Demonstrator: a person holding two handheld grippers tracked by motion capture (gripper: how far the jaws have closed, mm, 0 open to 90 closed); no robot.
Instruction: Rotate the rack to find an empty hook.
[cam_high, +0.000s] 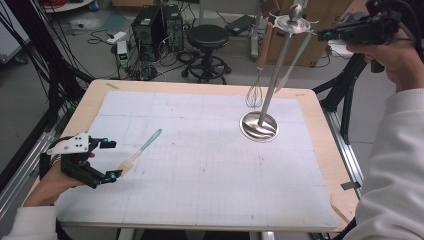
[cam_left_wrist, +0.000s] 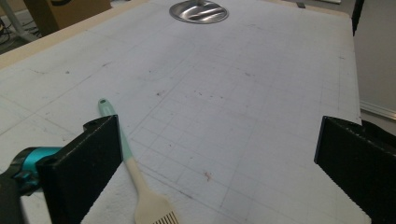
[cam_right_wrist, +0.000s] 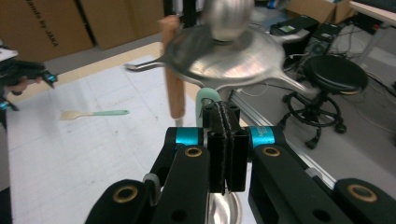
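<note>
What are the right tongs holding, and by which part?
The right tongs are shut beside the hanging mint-handled utensil, by its top end under the rack's disc; whether they pinch it cannot be told.

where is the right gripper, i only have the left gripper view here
observer: In the high view, the right gripper is up at the top of the metal rack, tips against the teal handle hanging there.
operator: open or shut
observer: Shut. The right gripper view shows its jaws pressed together. I can't tell whether they pinch the handle.
operator: anything else hanging up there
observer: Yes, a whisk with a wooden handle hangs from the same rack.
</note>
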